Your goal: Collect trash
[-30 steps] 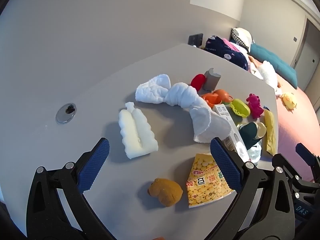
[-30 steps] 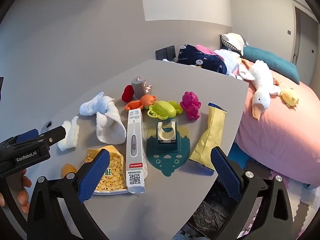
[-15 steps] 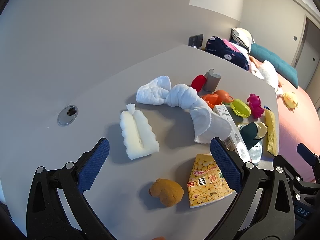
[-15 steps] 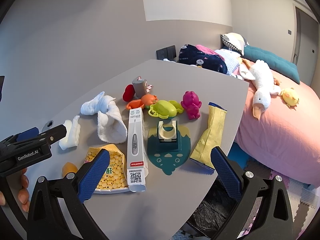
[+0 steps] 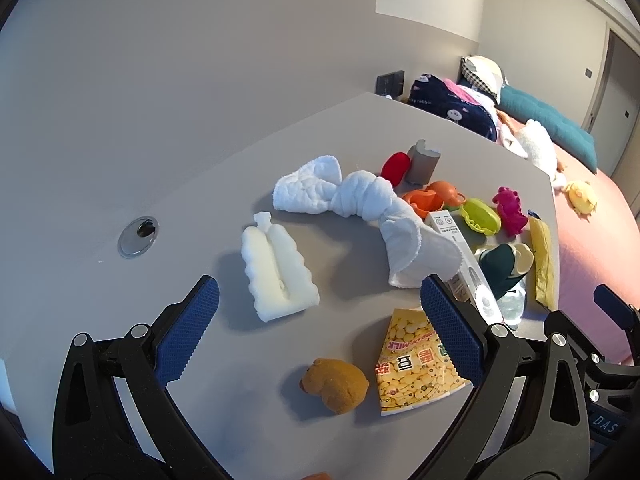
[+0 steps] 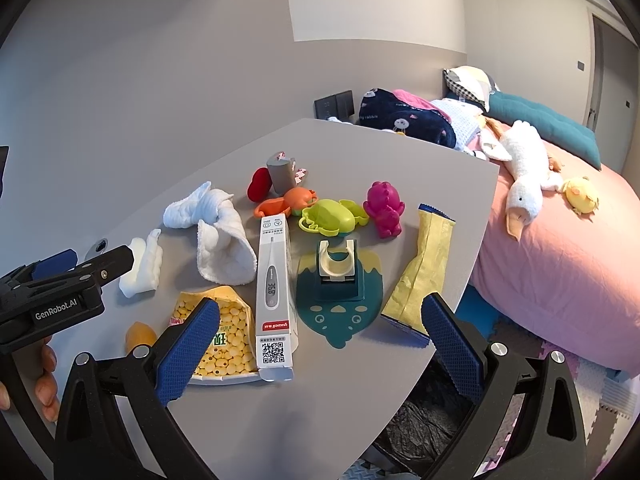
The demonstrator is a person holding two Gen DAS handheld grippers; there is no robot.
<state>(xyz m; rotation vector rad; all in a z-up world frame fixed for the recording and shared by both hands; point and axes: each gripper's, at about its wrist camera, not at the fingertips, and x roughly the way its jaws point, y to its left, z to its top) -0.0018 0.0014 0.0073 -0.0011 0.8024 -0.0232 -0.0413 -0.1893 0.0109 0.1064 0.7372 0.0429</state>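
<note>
— Where do your tongs stand?

— Both pairs hang over the near part of the table, both spread wide, nothing in either. My left tongs look across the table's left half; my right tongs face its middle and right edge.

— And the trash?

— Three pieces I would call trash, as a guess. The yellow milk carton, flattened, lies just ahead of the left tongs, toward their right finger, beside a brown lump that looks like a toy. From the right view the same carton sits by my right tongs' left finger. The thermometer box lies just right of it, long axis running away from me, its near end pointing between the right fingers. The yellow pouch lies near the table's right edge, also running away from me, tilted a little.

— Which hand goes first?

— I judge the right. The black bin bag shows below the table's near right edge, under the right tongs, so that hand has the short carry. The box lies lengthwise to the fingers, so closing across its narrow width should work without turning the wrist.

— Risks?

— The carton touches the box, so it may drag along.
</note>
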